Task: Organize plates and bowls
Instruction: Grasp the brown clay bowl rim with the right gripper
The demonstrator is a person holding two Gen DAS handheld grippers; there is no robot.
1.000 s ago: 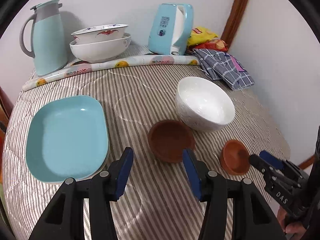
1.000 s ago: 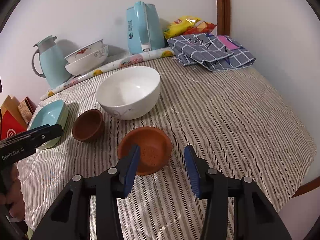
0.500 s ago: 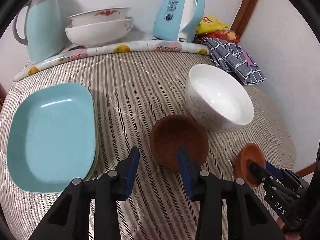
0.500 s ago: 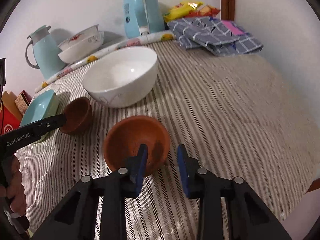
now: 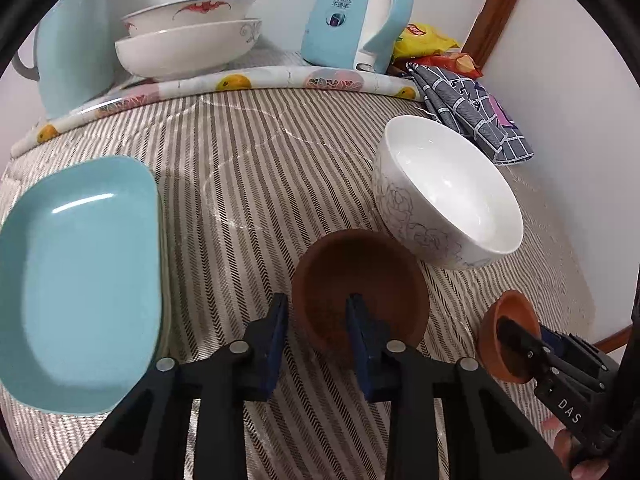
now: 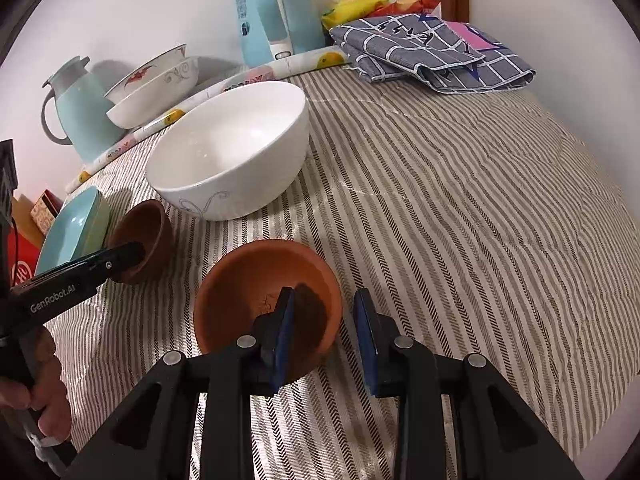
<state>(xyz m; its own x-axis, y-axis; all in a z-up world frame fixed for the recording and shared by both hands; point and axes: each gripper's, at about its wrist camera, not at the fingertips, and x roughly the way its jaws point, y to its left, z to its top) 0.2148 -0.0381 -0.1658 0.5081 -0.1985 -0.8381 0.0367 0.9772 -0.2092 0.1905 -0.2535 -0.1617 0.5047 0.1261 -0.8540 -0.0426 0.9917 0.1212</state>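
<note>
Left gripper astride near rim of dark brown bowl, jaws just closing; right gripper narrow, straddling near-right rim of orange bowl; white bowl beyond both.

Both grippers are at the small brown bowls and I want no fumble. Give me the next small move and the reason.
Probably close both grippers a little more until the pads clamp. The left gripper straddles the near rim of the dark brown clay bowl; the right gripper straddles the rim of the orange-brown clay bowl. Their jaws have just been closing, yet gaps still show.
</note>
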